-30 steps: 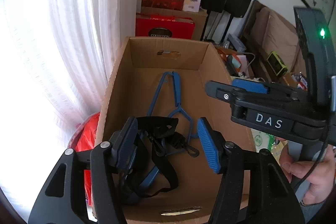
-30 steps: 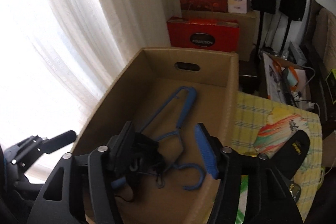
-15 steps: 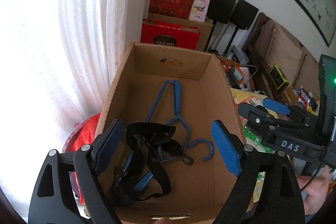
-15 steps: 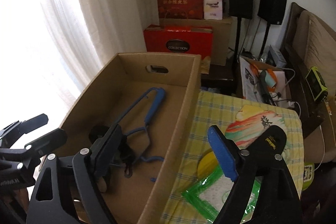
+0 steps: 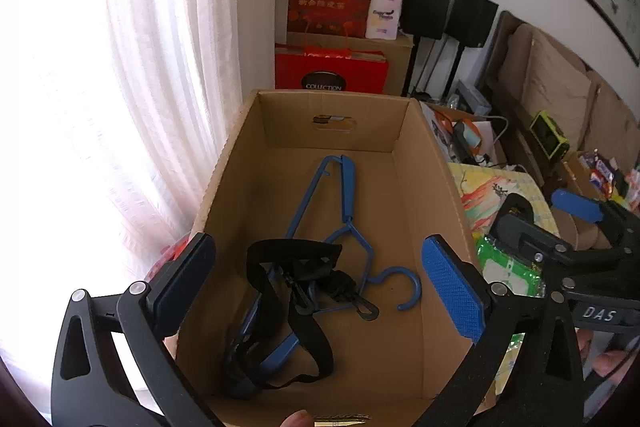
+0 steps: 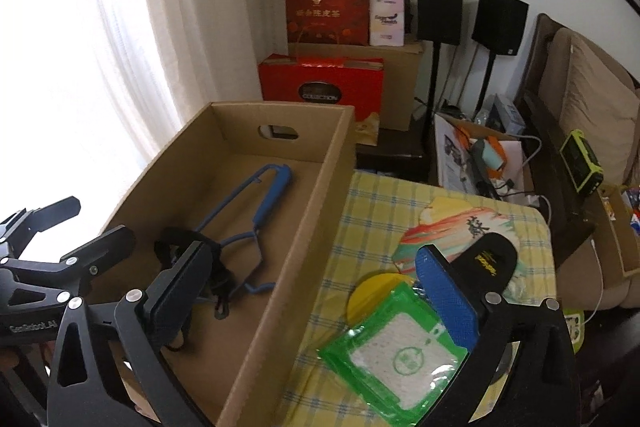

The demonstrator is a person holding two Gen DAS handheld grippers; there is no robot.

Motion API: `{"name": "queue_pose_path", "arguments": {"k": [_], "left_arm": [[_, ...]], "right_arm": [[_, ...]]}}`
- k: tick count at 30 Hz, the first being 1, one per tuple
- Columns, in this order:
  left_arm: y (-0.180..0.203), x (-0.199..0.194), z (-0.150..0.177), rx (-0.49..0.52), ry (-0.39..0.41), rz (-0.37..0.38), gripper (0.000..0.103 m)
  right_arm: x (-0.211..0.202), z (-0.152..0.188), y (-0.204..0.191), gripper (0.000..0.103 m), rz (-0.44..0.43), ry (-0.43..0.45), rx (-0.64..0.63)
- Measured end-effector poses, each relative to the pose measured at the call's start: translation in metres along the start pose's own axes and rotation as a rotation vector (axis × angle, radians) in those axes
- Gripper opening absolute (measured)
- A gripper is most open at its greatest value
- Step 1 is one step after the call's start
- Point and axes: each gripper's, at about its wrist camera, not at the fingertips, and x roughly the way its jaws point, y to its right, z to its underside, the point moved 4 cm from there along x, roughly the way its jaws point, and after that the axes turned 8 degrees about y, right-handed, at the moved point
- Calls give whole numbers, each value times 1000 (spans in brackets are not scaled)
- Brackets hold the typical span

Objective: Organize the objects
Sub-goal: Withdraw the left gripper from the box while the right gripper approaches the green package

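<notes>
An open cardboard box holds a blue hanger and a black strap, lying loose over the hanger's near end. My left gripper hovers above the box's near end. Its jaws are opening, with nothing between them. My right gripper straddles the box's right wall, one finger over the box and one over the table. Its jaws are also opening and hold nothing.
On the yellow checked tablecloth right of the box lie a green packet, a yellow disc, a black insole and a colourful fan. Red gift boxes, speakers, a curtain and a sofa stand behind.
Both pairs of jaws have spread wide, and the black strap now lies loose in the box. The right gripper has shifted rightward, from over the box to over its right wall.
</notes>
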Motion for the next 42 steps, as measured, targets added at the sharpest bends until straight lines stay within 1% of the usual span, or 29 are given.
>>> {"name": "queue_pose_path", "arguments": {"k": [3,9,13,16,20,22,26,31,35,37,42], "left_arm": [[7,0,1,23,2,-5,103],[22,0,5,49,-5,19,103],[30,-1,7,35,3,26,103],[37,-3,10,28,-11,40,103],[53,-8,14,28,-14,105,103],[65,-10,16,27,-26,155,103],[89,-10,21,51,-42,198,103],[114,-11,29,71,-55,247,103],[133,-11,37,69,-70,297,103],[141,-12,42,79,-72,310,103],[163,-12,49,148,-83,325,103]], "right_arm": [[-6,2,6,103,0,7,15],[-15,7,19,103,10,14,36],[-20,11,28,103,13,12,45],[-27,14,41,103,17,15,50],[-38,22,67,103,47,15,61],[-42,26,83,103,57,9,80],[-50,37,117,103,90,2,127],[-56,52,150,103,113,-12,183],[-56,64,166,103,120,-23,209],[-55,70,172,103,115,-29,223],[-53,92,178,101,86,-52,272]]}}
